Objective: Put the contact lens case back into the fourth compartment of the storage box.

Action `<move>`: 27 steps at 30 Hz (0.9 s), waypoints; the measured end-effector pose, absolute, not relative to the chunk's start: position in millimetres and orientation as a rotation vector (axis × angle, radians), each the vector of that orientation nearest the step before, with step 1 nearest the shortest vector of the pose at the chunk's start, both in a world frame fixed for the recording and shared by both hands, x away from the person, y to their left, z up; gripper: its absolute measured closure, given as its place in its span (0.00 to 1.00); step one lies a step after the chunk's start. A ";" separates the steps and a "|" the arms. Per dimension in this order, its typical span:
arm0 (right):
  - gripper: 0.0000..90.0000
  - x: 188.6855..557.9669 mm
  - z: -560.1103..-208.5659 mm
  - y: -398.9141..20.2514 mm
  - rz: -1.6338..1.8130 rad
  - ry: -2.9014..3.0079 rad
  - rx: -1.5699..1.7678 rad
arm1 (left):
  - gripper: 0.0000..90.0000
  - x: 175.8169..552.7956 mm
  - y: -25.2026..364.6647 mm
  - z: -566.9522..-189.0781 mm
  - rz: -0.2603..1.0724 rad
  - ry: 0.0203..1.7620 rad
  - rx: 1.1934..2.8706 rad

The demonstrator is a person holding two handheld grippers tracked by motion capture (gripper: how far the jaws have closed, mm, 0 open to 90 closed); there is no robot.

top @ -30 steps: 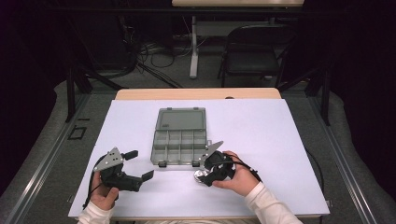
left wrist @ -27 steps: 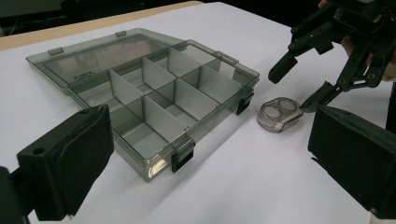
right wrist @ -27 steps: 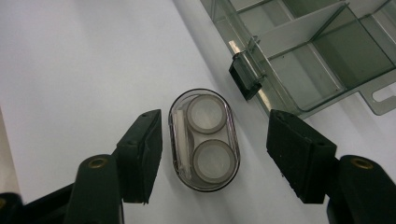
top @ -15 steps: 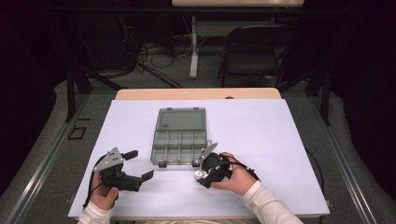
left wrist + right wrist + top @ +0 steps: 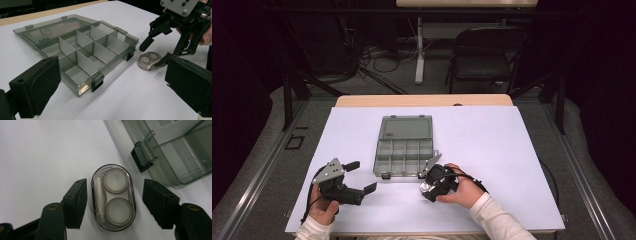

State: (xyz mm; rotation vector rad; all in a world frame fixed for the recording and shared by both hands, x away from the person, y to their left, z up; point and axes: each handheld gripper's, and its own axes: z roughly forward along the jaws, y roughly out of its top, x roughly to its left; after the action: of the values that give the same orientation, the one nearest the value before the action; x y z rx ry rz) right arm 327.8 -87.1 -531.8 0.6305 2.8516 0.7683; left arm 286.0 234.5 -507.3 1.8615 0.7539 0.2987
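Note:
A small clear oval case with two round wells lies flat on the white table, just off the front right corner of the box. My right gripper stands over it with one jaw on each long side. A gap shows on both sides, so the pads do not touch it. In the left gripper view the case sits under the right gripper. An open grey-tinted compartment box lies mid-table with its lid folded back and its cells looking empty. My left gripper is open and holds nothing, left of the box.
White sheet covers the table, with wide bare areas to the right and left of the box. The box's two black latches face the near edge. A chair and cables stand on the floor beyond the far edge.
The right gripper has edged slightly left near the box's front right corner. The left gripper has stayed put.

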 end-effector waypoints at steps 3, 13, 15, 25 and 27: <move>0.41 328.1 -532.5 -86.4 0.757 2.857 0.626 | 0.01 286.0 234.5 -507.2 0.299 0.757 1.864; 0.42 330.3 -536.5 -85.0 0.738 2.870 0.594 | 0.01 286.2 234.2 -507.6 0.294 0.756 1.862; 0.43 330.9 -537.0 -84.9 0.734 2.875 0.592 | 0.01 286.2 234.2 -507.5 0.296 0.757 1.865; 0.49 333.0 -540.6 -84.3 0.723 2.913 0.579 | 0.01 286.3 234.6 -507.6 0.295 0.757 1.861; 0.50 333.2 -540.9 -84.5 0.733 2.916 0.576 | 0.01 286.3 234.5 -507.7 0.295 0.759 1.859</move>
State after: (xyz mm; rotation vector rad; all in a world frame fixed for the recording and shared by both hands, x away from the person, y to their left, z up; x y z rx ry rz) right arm 333.2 -84.5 -540.9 0.5758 2.9161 0.7327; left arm 286.3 234.5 -507.7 1.8595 0.7586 0.2946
